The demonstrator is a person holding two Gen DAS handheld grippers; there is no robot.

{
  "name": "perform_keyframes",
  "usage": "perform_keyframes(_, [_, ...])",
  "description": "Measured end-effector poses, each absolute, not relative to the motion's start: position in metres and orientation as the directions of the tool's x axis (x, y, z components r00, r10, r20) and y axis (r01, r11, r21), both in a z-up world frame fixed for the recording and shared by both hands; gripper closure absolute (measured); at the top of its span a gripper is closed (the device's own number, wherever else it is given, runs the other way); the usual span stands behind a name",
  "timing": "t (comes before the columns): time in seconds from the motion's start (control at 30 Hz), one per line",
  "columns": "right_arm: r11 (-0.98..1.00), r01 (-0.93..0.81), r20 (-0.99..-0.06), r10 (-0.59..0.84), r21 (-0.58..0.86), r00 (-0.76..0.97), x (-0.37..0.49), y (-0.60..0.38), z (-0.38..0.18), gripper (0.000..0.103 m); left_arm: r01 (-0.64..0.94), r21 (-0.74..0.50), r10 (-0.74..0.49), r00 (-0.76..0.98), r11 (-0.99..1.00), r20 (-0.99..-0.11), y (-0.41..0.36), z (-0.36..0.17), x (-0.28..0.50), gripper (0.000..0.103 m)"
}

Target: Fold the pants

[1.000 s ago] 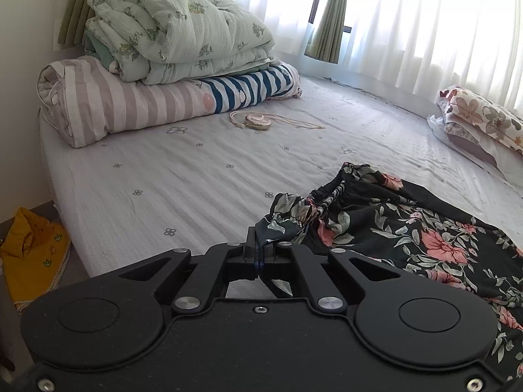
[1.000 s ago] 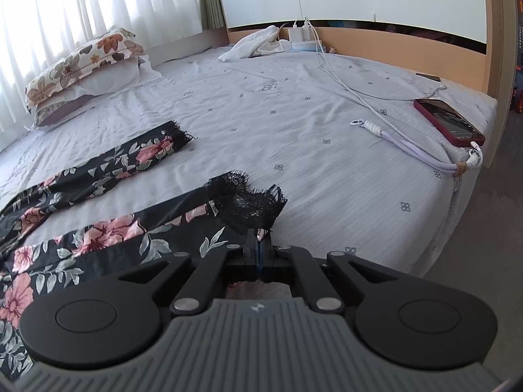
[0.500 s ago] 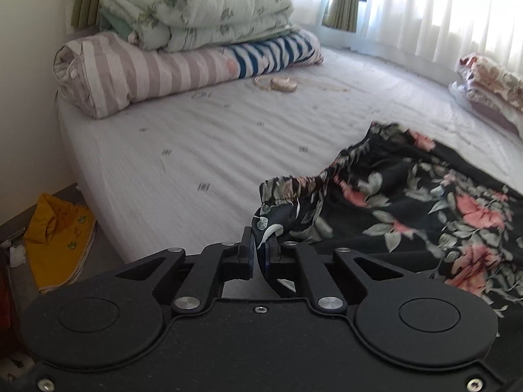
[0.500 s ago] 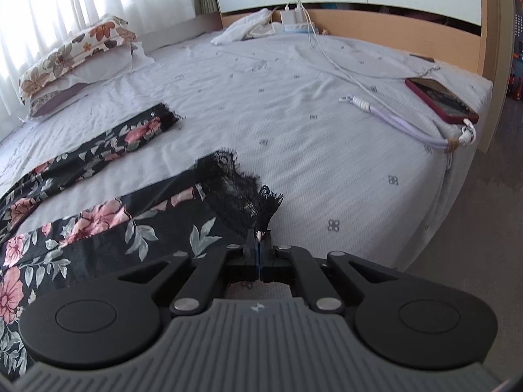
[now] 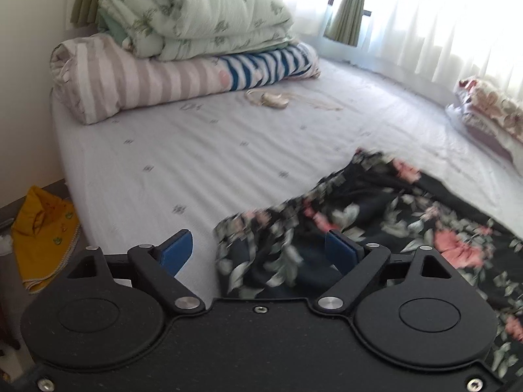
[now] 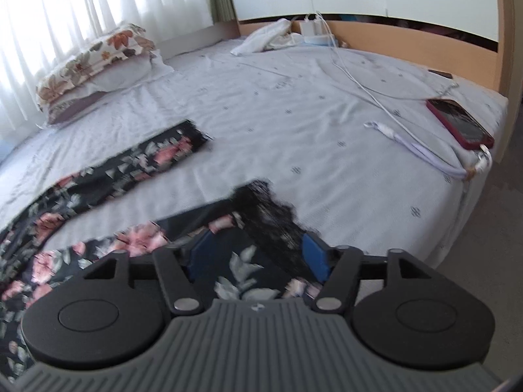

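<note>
Both grippers have their jaws spread wide, nothing pinched. Left gripper (image 5: 260, 251): blue pads (image 5: 176, 250) well apart, the pants (image 5: 376, 215) waistband bunched on the sheet between them, closer to the right pad; contact with either pad is not clear, frame is blurred. Right gripper (image 6: 258, 256): pads (image 6: 313, 254) spread, the near leg's black lace hem (image 6: 271, 215) lying between them, fabric loose on the sheet.

Pants (image 6: 137, 238): black floral, spread flat on the bed (image 6: 294, 104) along its near edge. Waist is at the left gripper's end, legs run toward the right gripper. The two legs are split apart in a V; far leg (image 6: 157, 156) ends further up the sheet, with bare sheet between the legs.

Left view: stack of folded quilts (image 5: 183, 42) at the far corner of the bed, a small beige item with cord (image 5: 274, 98) just in front of it, yellow cloth (image 5: 42, 232) on the floor beside the bed.

Right view: floral pillow (image 6: 94, 62) by the curtain, white cloth (image 6: 264, 37) and charger (image 6: 312, 27) at the headboard, cable (image 6: 359, 81) running to a red phone (image 6: 461, 122) near the bed's right edge, a white strap (image 6: 418, 150) just beside the phone.
</note>
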State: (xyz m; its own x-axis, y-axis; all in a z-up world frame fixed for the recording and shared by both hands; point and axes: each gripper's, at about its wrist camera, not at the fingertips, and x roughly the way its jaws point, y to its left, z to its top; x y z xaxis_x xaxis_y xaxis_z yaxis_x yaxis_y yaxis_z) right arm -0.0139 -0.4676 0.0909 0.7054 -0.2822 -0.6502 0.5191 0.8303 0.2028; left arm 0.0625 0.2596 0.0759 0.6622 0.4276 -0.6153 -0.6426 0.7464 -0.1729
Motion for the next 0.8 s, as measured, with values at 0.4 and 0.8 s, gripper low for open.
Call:
perform_keyframes(0.4, [0.839, 0.407, -0.577, -0.142, 0.361, 0.804, 0.058, -0.456, 0.159, 0.009, -0.473, -0.340, 0.220, 0.790, 0.813, -0.571, 0.246, 0.135, 0.140, 0.007])
perform_keyframes(0.8, [0.825, 0.392, -0.605, -0.078, 0.407, 0.793, 0.186, -0.441, 0.149, 0.002, -0.435, -0.535, 0.022, 0.790, 0.724, -0.612, 0.261, 0.074, 0.280, 0.019])
